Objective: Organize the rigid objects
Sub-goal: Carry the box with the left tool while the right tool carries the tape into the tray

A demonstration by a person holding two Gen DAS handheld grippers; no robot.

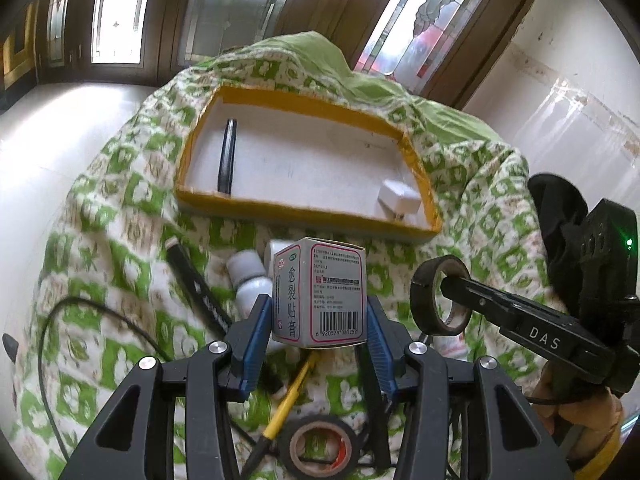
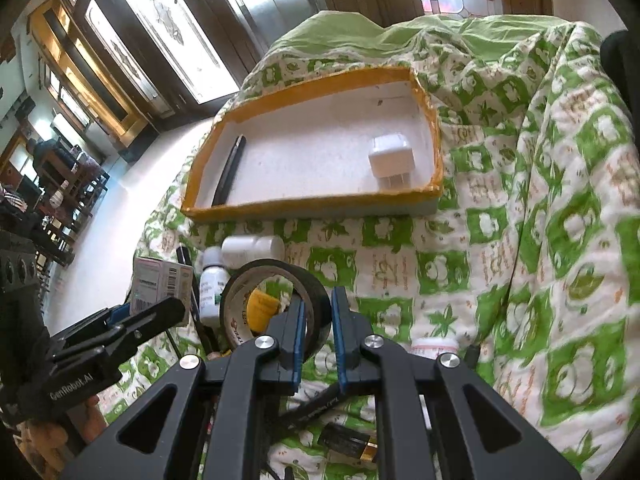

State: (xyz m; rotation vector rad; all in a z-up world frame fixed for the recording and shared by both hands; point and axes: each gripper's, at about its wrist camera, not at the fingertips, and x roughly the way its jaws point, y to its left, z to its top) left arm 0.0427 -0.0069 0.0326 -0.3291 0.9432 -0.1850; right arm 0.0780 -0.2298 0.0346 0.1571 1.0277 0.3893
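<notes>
My left gripper (image 1: 318, 304) is shut on a small white medicine box (image 1: 320, 292) with a pink border and a barcode, and holds it upright above the cloth. To its right, my right gripper (image 1: 448, 284) is shut on the wall of a black tape roll (image 1: 421, 300). In the right wrist view the blue pads of the right gripper (image 2: 318, 300) pinch the tape roll (image 2: 280, 266), with the left gripper (image 2: 156, 304) and its box (image 2: 160, 284) off to the left. Beyond both lies a yellow-rimmed white tray (image 1: 304, 216) holding a black pen (image 1: 227, 156) and a white charger (image 1: 400, 200).
White bottles (image 1: 250, 276) and a black marker (image 1: 200, 284) lie on the green-and-white cloth below the tray. A second tape roll (image 1: 318, 444), a yellow pen (image 1: 288, 396) and a black cable (image 1: 60, 320) sit nearer me. A battery (image 2: 348, 444) lies under the right gripper.
</notes>
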